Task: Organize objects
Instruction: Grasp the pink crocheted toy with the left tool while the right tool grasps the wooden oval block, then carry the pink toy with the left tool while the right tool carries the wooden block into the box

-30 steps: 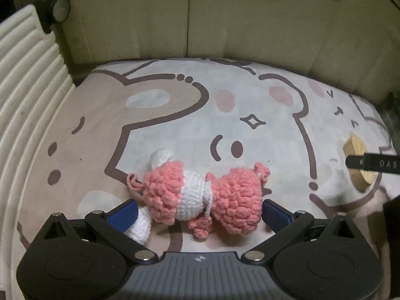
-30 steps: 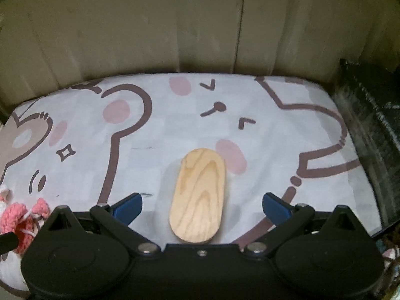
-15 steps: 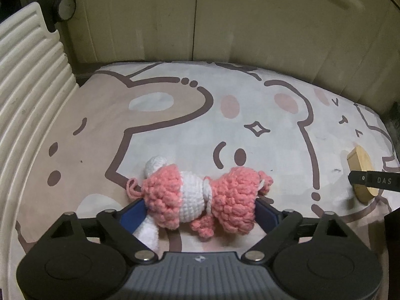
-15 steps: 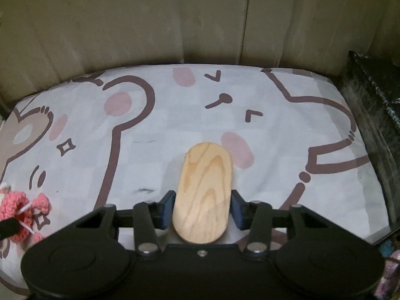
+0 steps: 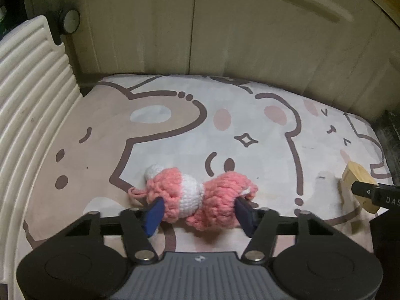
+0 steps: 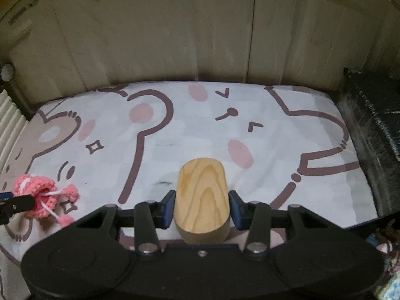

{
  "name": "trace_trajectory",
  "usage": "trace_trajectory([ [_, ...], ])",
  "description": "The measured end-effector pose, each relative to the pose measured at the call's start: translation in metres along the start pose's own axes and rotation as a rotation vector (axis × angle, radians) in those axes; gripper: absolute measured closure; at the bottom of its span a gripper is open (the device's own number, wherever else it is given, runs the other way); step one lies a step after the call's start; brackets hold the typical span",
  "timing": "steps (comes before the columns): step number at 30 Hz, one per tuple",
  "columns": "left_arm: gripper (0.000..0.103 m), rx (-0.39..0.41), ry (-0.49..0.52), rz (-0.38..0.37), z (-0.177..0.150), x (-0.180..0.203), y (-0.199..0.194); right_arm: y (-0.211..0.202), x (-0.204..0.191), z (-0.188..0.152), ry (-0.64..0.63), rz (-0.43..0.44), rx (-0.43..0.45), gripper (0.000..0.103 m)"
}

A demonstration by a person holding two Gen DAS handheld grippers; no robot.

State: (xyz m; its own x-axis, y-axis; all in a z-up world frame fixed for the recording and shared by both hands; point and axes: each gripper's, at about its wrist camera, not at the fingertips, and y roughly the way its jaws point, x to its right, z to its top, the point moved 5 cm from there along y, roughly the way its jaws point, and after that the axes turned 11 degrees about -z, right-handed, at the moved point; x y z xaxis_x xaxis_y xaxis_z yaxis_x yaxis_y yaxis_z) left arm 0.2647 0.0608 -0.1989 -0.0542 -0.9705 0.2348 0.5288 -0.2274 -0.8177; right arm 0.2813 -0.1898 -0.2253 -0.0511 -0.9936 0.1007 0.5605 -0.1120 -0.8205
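Early days: left tongs (image 5: 198, 212) closing on the crochet toy (image 5: 192, 197); right tongs (image 6: 201, 206) clamp the wooden block (image 6: 202, 195), closing; neither yet put anywhere.

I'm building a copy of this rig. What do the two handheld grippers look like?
Both match: the left gripper and right gripper have black linkage arms with silver pivot bolts and blue pads. The left's body is ribbed grey with a small logo.

Right-edge dark bin (image 6: 375, 125) cut off
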Motion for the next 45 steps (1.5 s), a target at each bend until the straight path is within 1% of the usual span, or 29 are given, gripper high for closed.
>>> trace_trajectory([
  [1,0.056,-0.001,0.002,-0.006,0.0,0.002,-0.002,-0.003,0.001,-0.001,-0.001,0.003,0.001,0.058],
  [2,0.074,-0.006,0.001,-0.028,-0.001,0.004,-0.002,-0.005,0.001,-0.002,-0.001,0.005,0.002,0.058],
  [3,0.078,-0.015,-0.013,-0.04,-0.001,0.006,-0.003,-0.008,0.001,-0.004,0.0,0.007,0.003,0.058],
  [6,0.078,-0.026,0.019,-0.026,-0.003,0.012,-0.002,-0.015,0.002,-0.008,-0.002,0.011,0.001,0.058],
  [10,0.079,-0.036,0.014,-0.03,-0.005,0.011,-0.001,-0.021,0.005,-0.012,-0.004,0.016,0.001,0.058],
  [15,0.08,-0.009,-0.004,-0.033,-0.001,0.011,-0.012,-0.032,0.006,-0.012,-0.008,0.026,0.015,0.058],
  [20,0.081,0.026,-0.016,-0.058,0.003,0.018,-0.03,-0.053,0.01,-0.008,0.002,0.044,0.05,0.058],
  [26,0.082,0.067,0.006,-0.121,0.006,0.042,-0.057,-0.083,0.018,-0.006,0.005,0.068,0.094,0.058],
  [33,0.083,0.118,0.051,-0.218,0.005,0.085,-0.087,-0.119,0.041,-0.013,0.004,0.075,0.13,0.058],
  [40,0.083,0.163,0.1,-0.32,0.002,0.129,-0.114,-0.153,0.072,-0.02,0.017,0.058,0.164,0.058],
  [45,0.083,0.185,0.125,-0.385,-0.001,0.154,-0.129,-0.169,0.096,-0.026,0.034,0.034,0.176,0.058],
])
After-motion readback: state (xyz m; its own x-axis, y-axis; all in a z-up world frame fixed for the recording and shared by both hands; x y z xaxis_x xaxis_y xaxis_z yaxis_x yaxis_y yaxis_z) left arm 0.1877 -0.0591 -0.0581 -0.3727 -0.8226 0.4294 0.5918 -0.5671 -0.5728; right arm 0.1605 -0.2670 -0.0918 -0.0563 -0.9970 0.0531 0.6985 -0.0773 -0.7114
